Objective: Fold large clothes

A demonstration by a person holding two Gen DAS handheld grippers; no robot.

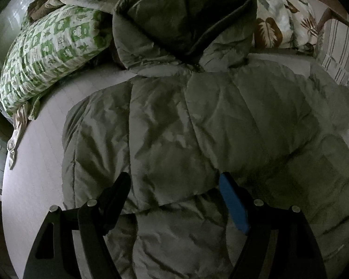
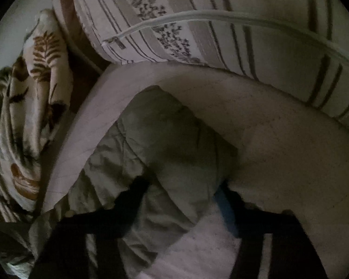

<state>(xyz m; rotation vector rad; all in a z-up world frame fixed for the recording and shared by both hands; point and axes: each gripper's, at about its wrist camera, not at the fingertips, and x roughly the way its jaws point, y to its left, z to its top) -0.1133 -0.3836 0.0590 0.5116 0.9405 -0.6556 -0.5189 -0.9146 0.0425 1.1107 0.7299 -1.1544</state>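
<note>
Left claw (image 1: 174, 186): jaws wide apart, nothing between the tips; it sits just over the near part of the jacket (image 1: 197, 127), contact not clear. One finger black (image 1: 118, 193), the other with a blue pad (image 1: 232, 204). The jacket is a puffy olive one, lying flat on the bed (image 1: 35, 162), hood (image 1: 186, 16) at the far end.

Right claw (image 2: 186, 190): jaws apart, a bunched fold of the jacket, likely a sleeve (image 2: 174, 144), between the fingers. The view is dark and blurred, so cannot tell if they press on it. Blue pad (image 2: 225, 209) barely shows beside the fold.

Left view only: the whole jacket body and hood; a green-checked pillow (image 1: 51, 53) to the left, beside the hood; a leaf-print blanket (image 1: 281, 16) behind the hood at the far edge.

Right view only: the sleeve end close up on the pale sheet (image 2: 279, 151), and a striped floral cushion (image 2: 221, 23) with a zip along its seam, resting at the far side of the bed. The leaf-print blanket (image 2: 35, 93) shows here at left, off the mattress edge.
</note>
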